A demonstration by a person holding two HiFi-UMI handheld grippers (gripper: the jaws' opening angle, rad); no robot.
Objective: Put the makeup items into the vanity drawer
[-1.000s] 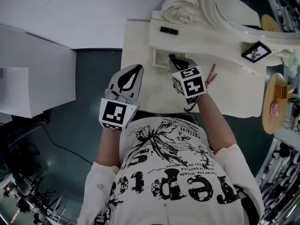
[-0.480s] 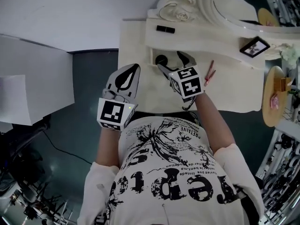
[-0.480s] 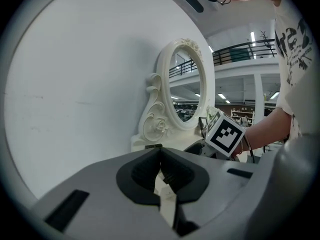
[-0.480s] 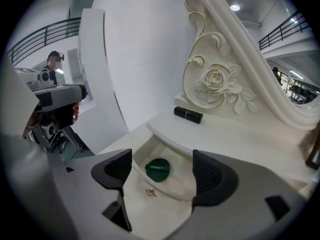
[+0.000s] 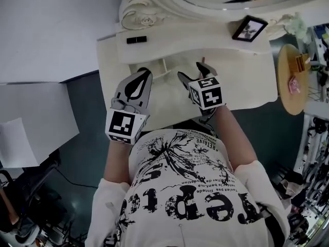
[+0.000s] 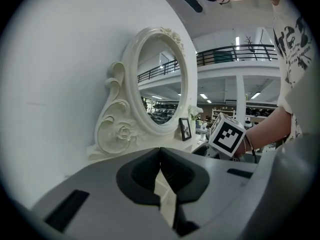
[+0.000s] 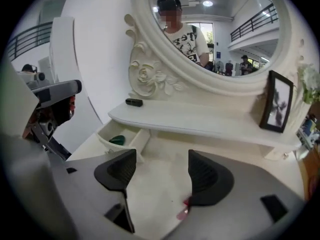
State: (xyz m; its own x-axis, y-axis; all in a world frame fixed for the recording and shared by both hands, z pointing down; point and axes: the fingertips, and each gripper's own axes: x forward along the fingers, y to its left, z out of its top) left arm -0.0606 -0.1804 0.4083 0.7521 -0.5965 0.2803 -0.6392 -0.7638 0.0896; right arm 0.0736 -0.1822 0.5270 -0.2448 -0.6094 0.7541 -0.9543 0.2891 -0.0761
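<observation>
The left gripper [image 5: 144,73] hangs over the left front of the surface [image 5: 241,91], pressed together on nothing. It probably sits idle there, its tip just short of the drawer [image 7: 139,139] and out of the other hand's way. The drawer stands pulled out from under the shelf [image 5: 205,40], near the surface's left edge, so that items can be dropped in from above. It holds one green item [image 7: 117,140] against its front wall; the rest of what shows of it looks bare. A black tube [image 5: 136,39] lies on the shelf's left end, above the drawer, not yet put away. The right gripper [image 5: 190,70] tilts down over the middle of the surface. Its jaws are spread and have just been narrowing a little, with nothing between them. A pink item [image 7: 183,210] lies on the surface just under its right jaw, towards the front edge. That spread suits a reach for the pink item, likely the next one to go in. A photo frame [image 5: 249,28] leans on the shelf's right end.
</observation>
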